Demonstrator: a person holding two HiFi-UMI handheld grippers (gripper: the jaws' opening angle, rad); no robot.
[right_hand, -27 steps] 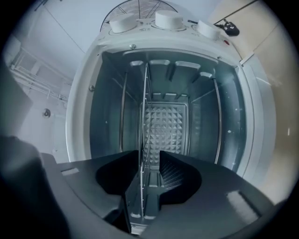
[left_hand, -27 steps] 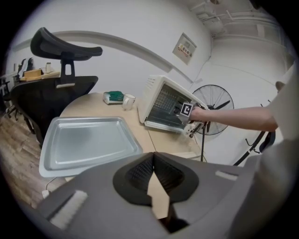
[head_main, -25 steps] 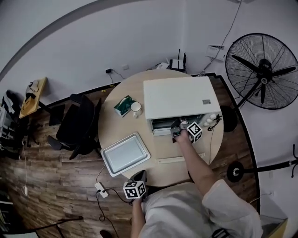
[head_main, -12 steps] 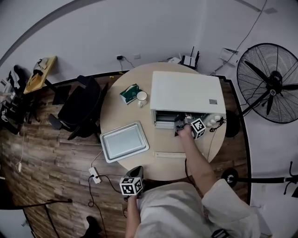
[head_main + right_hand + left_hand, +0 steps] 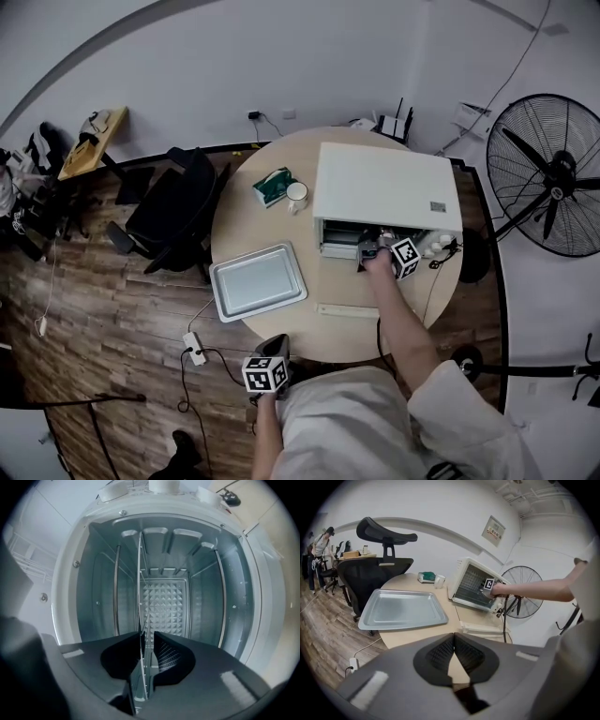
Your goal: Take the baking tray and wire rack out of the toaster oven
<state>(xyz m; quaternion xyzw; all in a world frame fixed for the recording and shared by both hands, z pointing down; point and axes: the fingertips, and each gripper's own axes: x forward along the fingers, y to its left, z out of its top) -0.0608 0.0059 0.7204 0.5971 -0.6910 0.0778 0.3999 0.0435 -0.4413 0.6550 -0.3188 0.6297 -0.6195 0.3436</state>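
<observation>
The baking tray (image 5: 258,281) is out. Our right gripper (image 5: 146,637) jaws have just been closing and stand narrow around the wire rack (image 5: 139,583). Next we clamp and draw it out level. The left gripper (image 5: 453,637) jaws are together, empty.

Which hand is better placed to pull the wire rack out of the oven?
Right. The right hand-held gripper is at the toaster oven mouth; its jaws have just been closing with the wire rack between them. The left hand-held gripper is shut, empty and far off.
</observation>
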